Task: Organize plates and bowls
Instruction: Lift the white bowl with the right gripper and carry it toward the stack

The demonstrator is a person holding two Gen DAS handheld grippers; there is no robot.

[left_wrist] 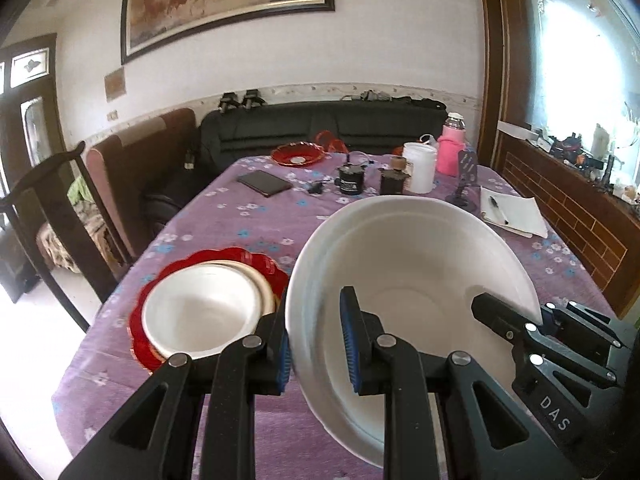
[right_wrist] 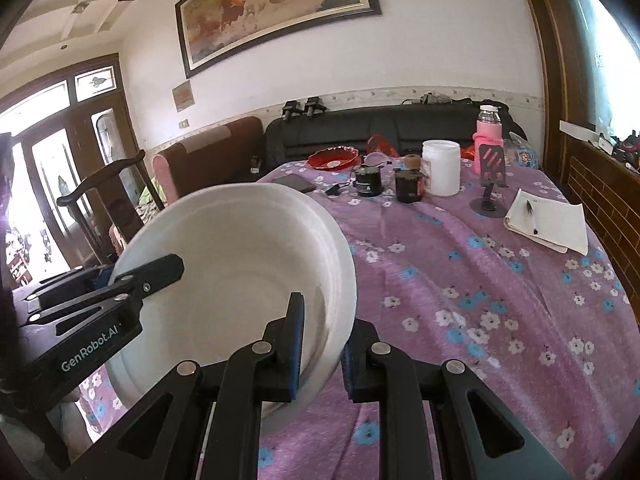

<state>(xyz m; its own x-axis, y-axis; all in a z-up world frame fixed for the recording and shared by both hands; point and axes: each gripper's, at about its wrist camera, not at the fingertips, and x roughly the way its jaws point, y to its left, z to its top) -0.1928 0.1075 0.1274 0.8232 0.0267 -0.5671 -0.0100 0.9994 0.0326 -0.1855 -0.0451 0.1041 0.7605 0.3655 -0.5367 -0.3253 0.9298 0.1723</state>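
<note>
A large white bowl (left_wrist: 420, 264) (right_wrist: 240, 248) hangs tilted above the purple-clothed table, held from both sides. My left gripper (left_wrist: 316, 340) is shut on its left rim, one blue pad inside and one outside. My right gripper (right_wrist: 322, 348) is shut on the opposite rim, and shows in the left wrist view as the right gripper (left_wrist: 536, 312). The left gripper (right_wrist: 112, 276) shows at the left of the right wrist view. To the bowl's left, a red scalloped plate (left_wrist: 160, 280) carries a cream plate (left_wrist: 264, 284) and a smaller white bowl (left_wrist: 200, 312).
At the table's far end stand a red dish (left_wrist: 298, 155), a dark tablet (left_wrist: 264, 183), two black mugs (left_wrist: 351, 180), a white jar (left_wrist: 419, 168), a pink bottle (left_wrist: 451, 152), a phone stand (right_wrist: 490, 184) and a notepad with pen (right_wrist: 548, 222). A wooden chair (left_wrist: 44, 188) and sofas flank the table.
</note>
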